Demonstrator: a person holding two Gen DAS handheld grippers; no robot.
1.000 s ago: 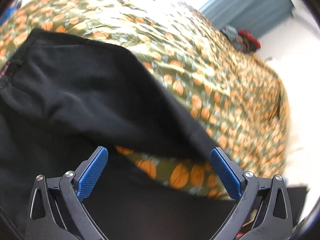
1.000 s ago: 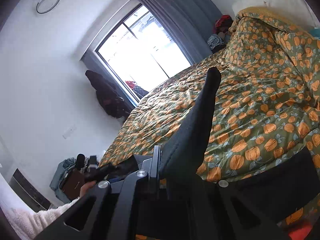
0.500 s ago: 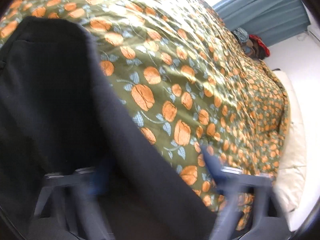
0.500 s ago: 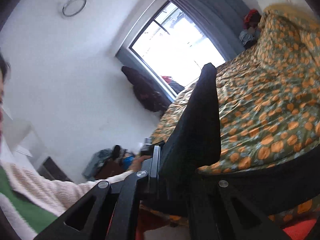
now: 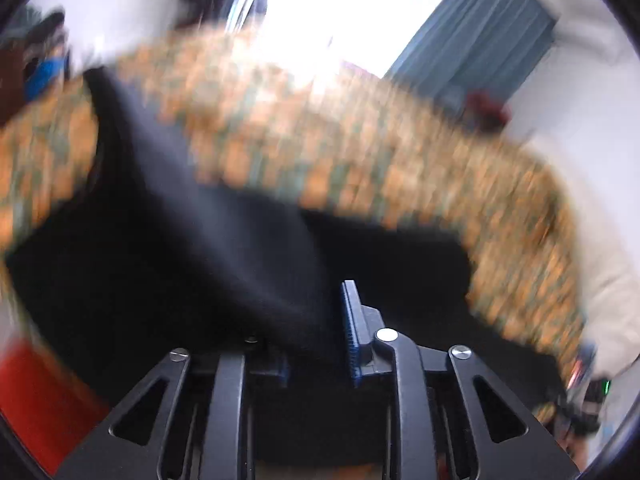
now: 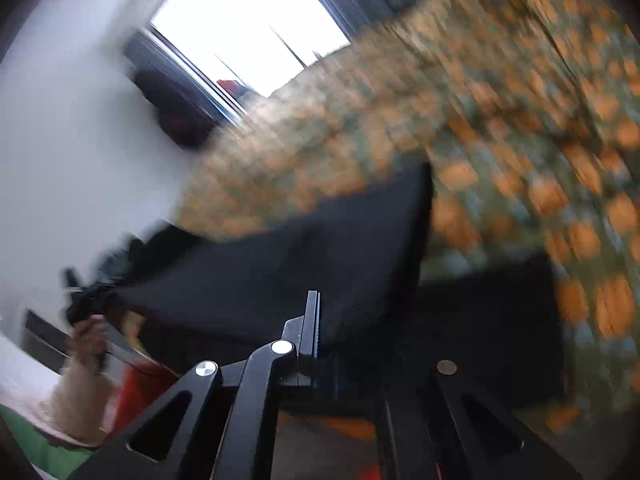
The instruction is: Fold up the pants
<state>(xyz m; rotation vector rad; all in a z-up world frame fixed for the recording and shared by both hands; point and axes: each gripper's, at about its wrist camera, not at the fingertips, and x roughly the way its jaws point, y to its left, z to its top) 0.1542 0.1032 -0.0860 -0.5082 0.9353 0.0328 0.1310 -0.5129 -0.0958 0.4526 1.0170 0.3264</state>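
black cloth crowds your near edge of the bed
the pants (image 5: 224, 248) drape across both your grippers' paths; beyond them the patterned bedspread (image 5: 360, 148) lies bare toward the window (image 6: 248, 36) (frames blurred), with clutter (image 5: 486, 108) by the curtain (image 5: 476, 48).

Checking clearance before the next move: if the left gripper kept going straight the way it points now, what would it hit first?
Judging by the blurred left wrist view, the left gripper, with cloth already between its jaws as they open slightly, would first meet the black pants, with the orange-patterned bedspread beyond.

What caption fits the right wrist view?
Right gripper clamps black pants above an orange-patterned bedspread.
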